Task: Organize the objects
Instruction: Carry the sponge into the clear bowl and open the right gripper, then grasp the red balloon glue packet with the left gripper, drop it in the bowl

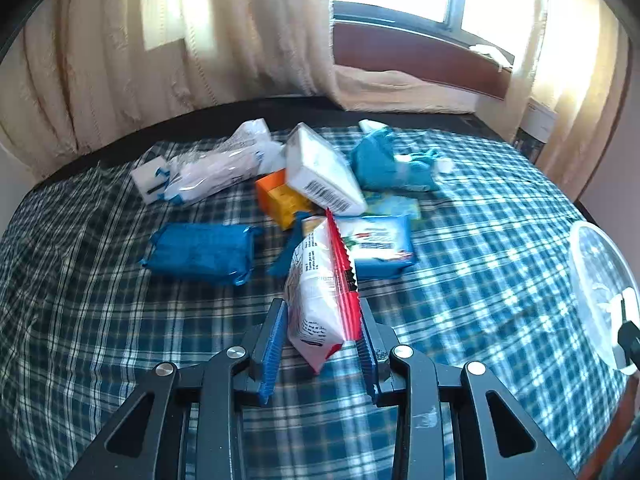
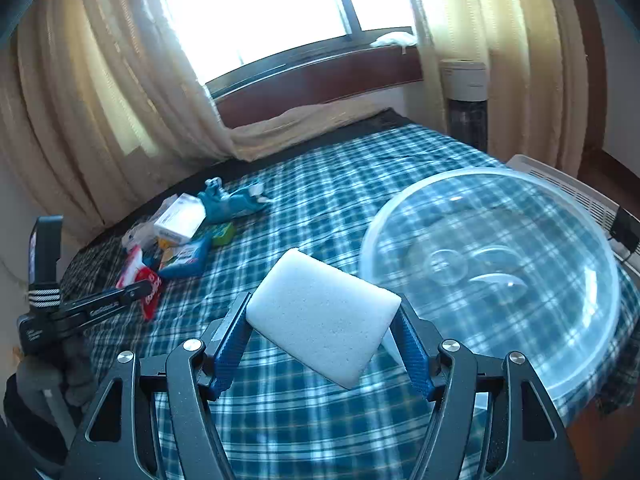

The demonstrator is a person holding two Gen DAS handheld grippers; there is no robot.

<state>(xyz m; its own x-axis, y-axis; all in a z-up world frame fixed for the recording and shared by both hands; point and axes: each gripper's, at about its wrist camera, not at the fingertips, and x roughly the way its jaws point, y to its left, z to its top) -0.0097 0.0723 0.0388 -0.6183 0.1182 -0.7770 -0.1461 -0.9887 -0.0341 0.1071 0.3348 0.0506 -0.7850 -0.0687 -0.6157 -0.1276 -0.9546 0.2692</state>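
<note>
A red-white packet (image 1: 320, 292) is clamped in the L tongs (image 1: 324, 320), lifted above the bed (image 1: 480, 240). A white sponge (image 2: 324, 320) is gripped by the R tongs (image 2: 324, 332), approx. half-open, beside a clear bowl (image 2: 600, 300).

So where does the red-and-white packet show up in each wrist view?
Left wrist: red-and-white packet at lower centre, upright between the left gripper pads.
Right wrist: same packet at far left, mid-height, by the left gripper's black finger, ahead of the pile.
Shared landmark: clear plastic bowl at the right edge in the left view, large at right in the right view.
</note>
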